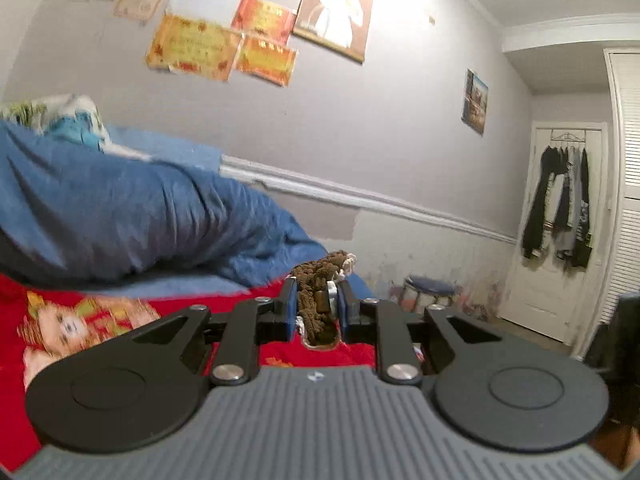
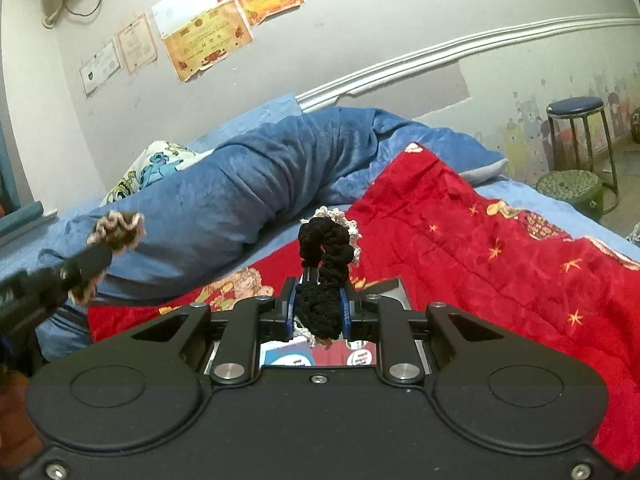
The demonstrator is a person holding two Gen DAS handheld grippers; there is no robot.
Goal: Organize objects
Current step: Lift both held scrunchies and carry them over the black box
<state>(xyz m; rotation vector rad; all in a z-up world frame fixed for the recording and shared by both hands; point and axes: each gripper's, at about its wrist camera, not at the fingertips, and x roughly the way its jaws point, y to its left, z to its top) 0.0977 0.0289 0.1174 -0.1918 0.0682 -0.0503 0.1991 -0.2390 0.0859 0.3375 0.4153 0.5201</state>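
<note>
Both pairs of fingers are clenched on hair scrunchies. The left gripper (image 1: pixel 316 304) grasps a brown scrunchie (image 1: pixel 320 276) with a pale frilled edge, and the right gripper (image 2: pixel 318 306) pinches a black scrunchie (image 2: pixel 326 264) trimmed in white lace. Each is held up in the air over the bed (image 2: pixel 536 200), above the red quilt (image 2: pixel 480 240) near its front edge — neither appears to touch the bedding.

Judging by this, the step in hand is carrying: both pieces are picked up and no destination shows yet. A flat box or tray (image 2: pixel 392 292) with a printed bottom lies just under the right gripper on the quilt; it may be the target, though that is a guess. The next move calls for finding a set-down spot and letting go cleanly, since soft fabric may cling to the pads.

The black scrunchie is squeezed into a narrow loop — its long axis runs straight ahead along the fingers, free end pointing away and upward. The brown one lies likewise, bunched forward.
</note>
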